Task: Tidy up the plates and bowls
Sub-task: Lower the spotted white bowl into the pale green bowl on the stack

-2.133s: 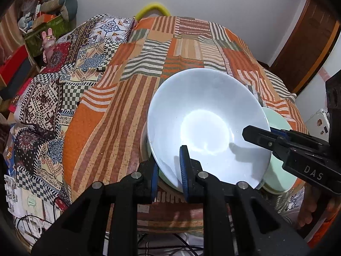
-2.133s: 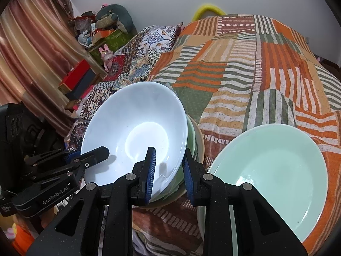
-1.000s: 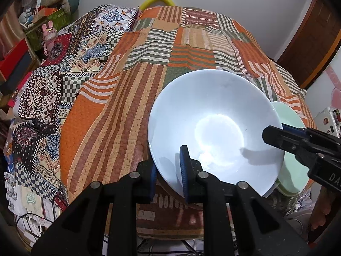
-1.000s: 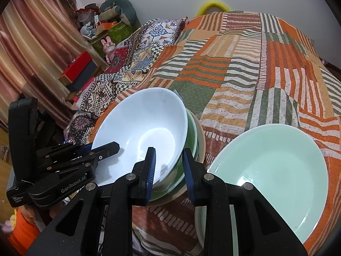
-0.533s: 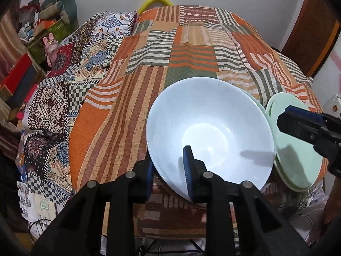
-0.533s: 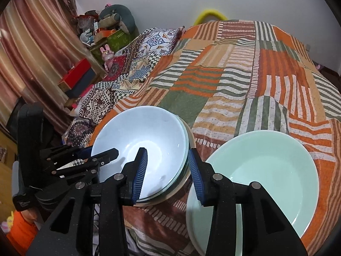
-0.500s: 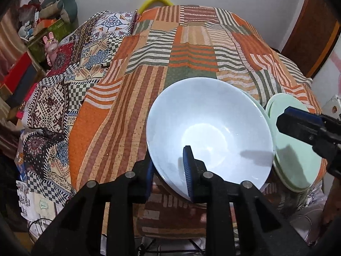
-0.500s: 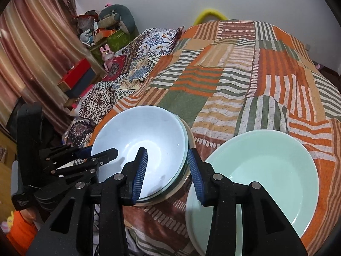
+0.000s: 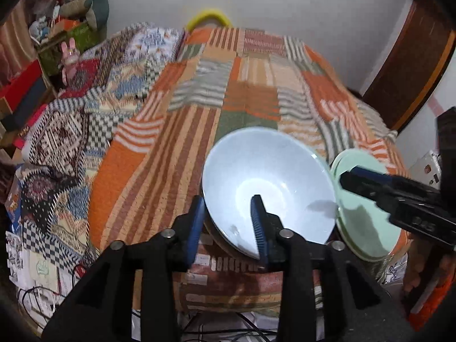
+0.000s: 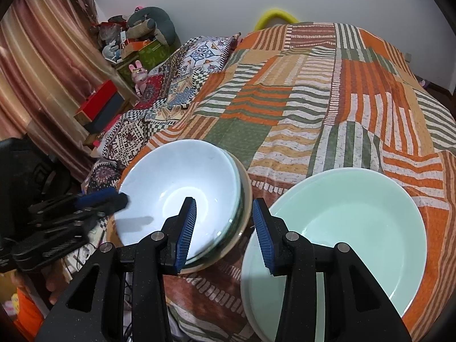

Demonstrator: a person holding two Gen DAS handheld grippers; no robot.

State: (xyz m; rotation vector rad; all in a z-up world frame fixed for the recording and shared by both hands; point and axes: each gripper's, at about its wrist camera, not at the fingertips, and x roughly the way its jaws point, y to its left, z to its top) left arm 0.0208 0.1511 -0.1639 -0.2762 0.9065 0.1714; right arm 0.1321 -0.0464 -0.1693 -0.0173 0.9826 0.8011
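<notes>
Between the spread, still-opening fingers of the left gripper [image 9: 229, 218] the near rim of the pale blue bowl [image 9: 268, 182] is seen unpinched, while the right gripper [image 10: 223, 228] is likewise held apart, its jaws straddling that bowl's far rim without pressing it. Just beyond the fingertips the bowl is nested on a stack of bowls [image 10: 242, 199], and to their right a pile of green plates [image 10: 342, 222] is laid on the striped bedspread [image 10: 313, 91]. The sorting is judged nearly done: bowls and plates are gathered in separate stacks, and only withdrawal seems left.

Your left view blurs the patchwork bedspread [image 9: 176, 131]. The white bowl [image 10: 176, 191] hides all but the rims beneath it; the green plate [image 10: 350, 228] runs behind your right gripper's fingers [image 10: 263, 233].
</notes>
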